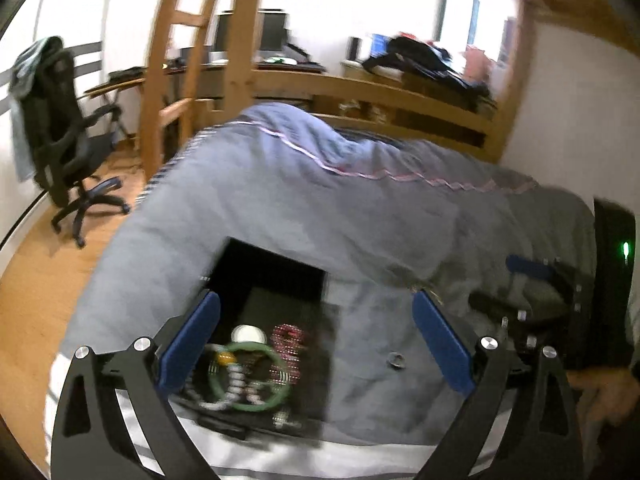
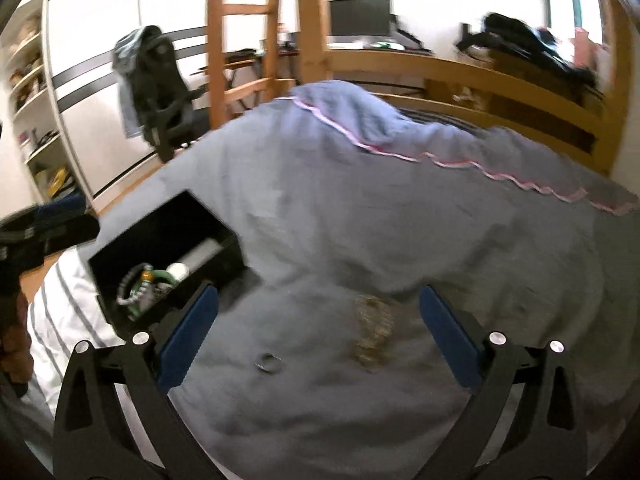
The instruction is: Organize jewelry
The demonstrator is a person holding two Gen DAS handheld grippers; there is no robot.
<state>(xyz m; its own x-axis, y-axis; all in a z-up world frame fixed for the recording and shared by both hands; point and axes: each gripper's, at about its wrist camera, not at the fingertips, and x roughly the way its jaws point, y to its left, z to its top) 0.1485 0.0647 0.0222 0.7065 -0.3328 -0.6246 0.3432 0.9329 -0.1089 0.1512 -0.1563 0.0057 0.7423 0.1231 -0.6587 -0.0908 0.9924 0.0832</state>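
A black open box [image 1: 276,272] sits on the blue-grey duvet [image 1: 360,208] and holds a green bangle [image 1: 250,376], a pink beaded piece [image 1: 287,350], a white bead bracelet and a white round item. It also shows in the right wrist view [image 2: 168,232]. A small silver ring [image 2: 269,362] and a gold chain bracelet [image 2: 374,332] lie on the duvet [image 2: 400,220]. The ring also shows in the left wrist view [image 1: 397,360]. My left gripper [image 1: 316,340] is open and empty above the box's right edge. My right gripper [image 2: 316,332] is open and empty over the ring and chain.
A white striped sheet [image 2: 68,320] lies under the duvet's near edge. A wooden bunk-bed ladder [image 2: 256,40] and rail [image 2: 460,68] stand behind. An office chair [image 1: 68,136] stands on the wooden floor at left. The right gripper's body [image 1: 592,300] shows at the left view's right edge.
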